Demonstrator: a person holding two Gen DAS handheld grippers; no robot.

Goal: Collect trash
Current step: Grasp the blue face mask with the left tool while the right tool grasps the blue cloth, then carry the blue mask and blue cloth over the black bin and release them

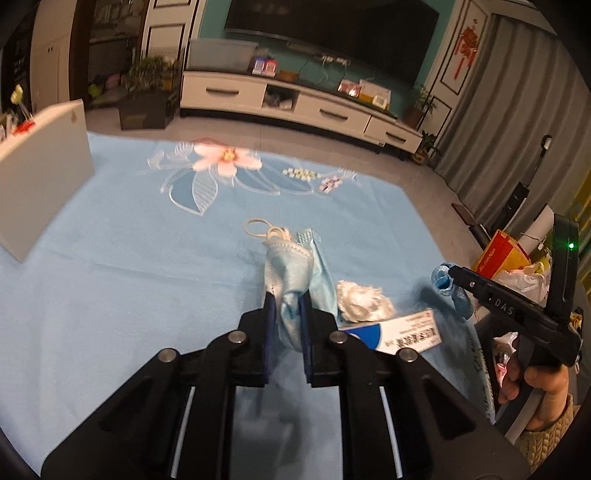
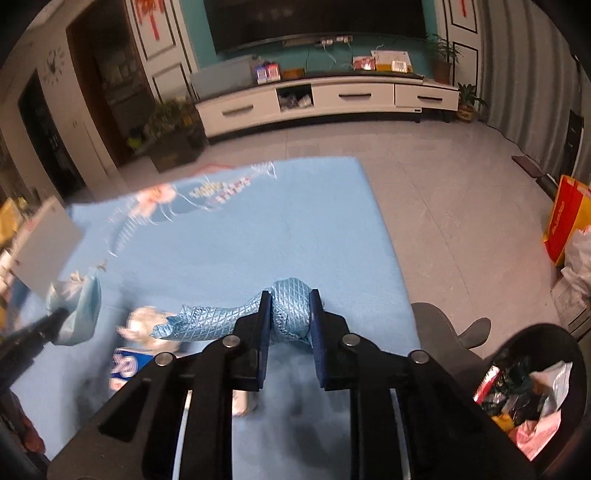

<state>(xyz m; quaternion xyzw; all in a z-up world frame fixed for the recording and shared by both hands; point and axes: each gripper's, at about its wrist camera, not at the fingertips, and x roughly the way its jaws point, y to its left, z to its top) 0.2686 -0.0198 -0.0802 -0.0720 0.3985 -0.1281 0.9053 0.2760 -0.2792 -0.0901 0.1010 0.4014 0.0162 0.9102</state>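
Tongs of the left hand [image 1: 286, 301] are pinched tight on a pale blue face mask [image 1: 291, 266], a soft pleated fabric thing whose long axis runs straight away from the camera, its white ear loops [image 1: 264, 230] lying at the far end on the cloth. Just right of it sits a crumpled white wad [image 1: 364, 299], and touching that, a blue-and-white carton [image 1: 397, 334] lying flat, its length slanting up to the right. The right tongs [image 2: 290, 306] are clamped on a blue quilted plastic shoe cover [image 2: 284, 310], shiny and diamond-embossed; its bunched end is between the pads and its tail trails out to the left, low over the cloth. A second carton end [image 2: 125, 367] shows blurred at lower left in that view. All this is on a table covered by a light blue cloth [image 1: 129, 258] printed with a pink flower [image 1: 225, 157] and outlined leaves. A dark bin [image 2: 532, 391] full of wrappers stands at the table's right edge. Beyond lie a pale tiled floor [image 2: 443, 192], a white low cabinet [image 2: 332, 98] with drawers, potted plants [image 1: 146, 92], a large dark television [image 1: 332, 22] on a teal wall, and grey curtains [image 2: 524, 66].
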